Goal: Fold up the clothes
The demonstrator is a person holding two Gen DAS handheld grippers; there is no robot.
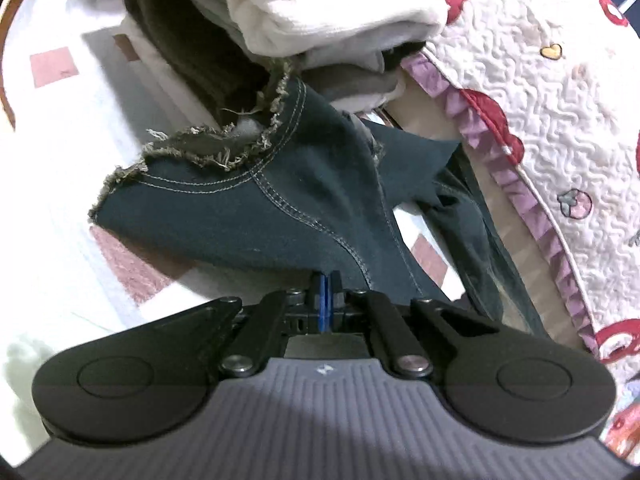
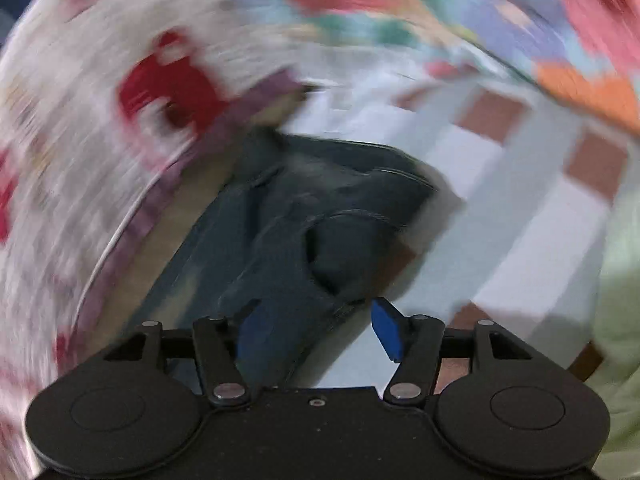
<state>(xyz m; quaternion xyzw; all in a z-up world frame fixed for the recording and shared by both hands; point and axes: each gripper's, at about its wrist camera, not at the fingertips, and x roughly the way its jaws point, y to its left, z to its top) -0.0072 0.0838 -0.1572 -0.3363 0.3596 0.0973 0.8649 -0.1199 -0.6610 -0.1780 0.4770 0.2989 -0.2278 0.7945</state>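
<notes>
The dark blue denim shorts with frayed hems (image 1: 256, 216) are lying on the white-and-pink checked sheet (image 1: 60, 184), soft but weighty, the left gripper (image 1: 325, 286) pinching one edge while the right gripper (image 2: 316, 328) is hovering spread above them.

dark denim shorts (image 1: 224, 216) with raw frayed hems. puckered quilted cotton on the blanket (image 1: 532, 120). matt black plastic on the left gripper (image 1: 325, 280).

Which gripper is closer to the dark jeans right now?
Left. The left gripper is shut on the jeans, pinching an edge. The right gripper is open just above the jeans, with denim between its pads but not clamped.
</notes>
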